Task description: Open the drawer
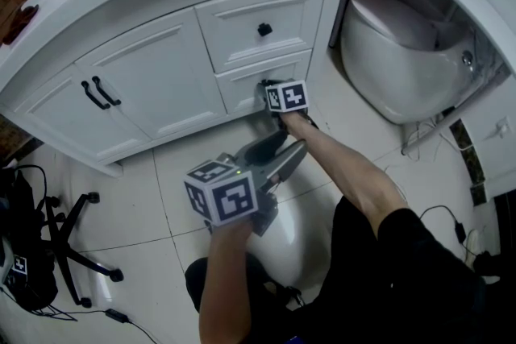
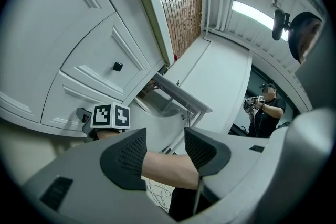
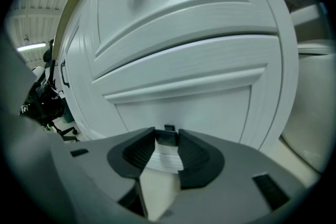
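My right gripper [image 3: 167,138] pinches the black knob [image 3: 168,132] of the shut lower drawer [image 3: 199,107], whose front runs left-right, facing me. My left gripper [image 2: 165,152] gapes wide, empty.

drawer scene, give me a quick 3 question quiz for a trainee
1. What stands between the right gripper's jaws?
2. True or false: the left gripper is open and grips nothing.
3. The lower drawer is: A pulled halfway out; B closed; C removed.
Key: 1 the lower drawer's knob; 2 true; 3 B.
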Motion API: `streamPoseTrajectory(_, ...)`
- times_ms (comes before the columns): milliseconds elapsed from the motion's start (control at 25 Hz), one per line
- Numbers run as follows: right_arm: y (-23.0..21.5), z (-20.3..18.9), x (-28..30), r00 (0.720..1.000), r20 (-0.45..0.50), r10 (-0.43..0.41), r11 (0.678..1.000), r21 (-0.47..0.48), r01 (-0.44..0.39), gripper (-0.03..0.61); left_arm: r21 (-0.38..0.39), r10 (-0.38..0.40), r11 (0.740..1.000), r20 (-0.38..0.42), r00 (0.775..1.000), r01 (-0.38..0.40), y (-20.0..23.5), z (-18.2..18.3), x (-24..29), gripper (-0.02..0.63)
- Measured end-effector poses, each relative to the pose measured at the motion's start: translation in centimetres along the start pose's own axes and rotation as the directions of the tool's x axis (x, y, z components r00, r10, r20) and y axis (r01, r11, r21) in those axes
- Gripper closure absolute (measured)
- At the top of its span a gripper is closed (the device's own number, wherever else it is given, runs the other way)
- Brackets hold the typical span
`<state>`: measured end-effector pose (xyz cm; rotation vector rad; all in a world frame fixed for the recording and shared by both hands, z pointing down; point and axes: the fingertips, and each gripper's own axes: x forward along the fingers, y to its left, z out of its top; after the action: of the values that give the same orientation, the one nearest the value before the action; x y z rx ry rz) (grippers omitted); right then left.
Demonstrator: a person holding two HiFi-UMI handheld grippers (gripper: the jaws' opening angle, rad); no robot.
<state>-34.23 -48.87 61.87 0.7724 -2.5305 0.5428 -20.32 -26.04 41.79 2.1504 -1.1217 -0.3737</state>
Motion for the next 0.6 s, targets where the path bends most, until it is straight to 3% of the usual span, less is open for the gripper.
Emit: streamPoseTrajectory(600, 0.7, -1.4, -1.7, 0.999, -0.039, 0.022, 0.997, -0.073, -0.025, 0.421, -0.014, 0.009, 1.0, 0.005, 1.0, -0.009, 0.2, 0.0, 0.2, 0.391)
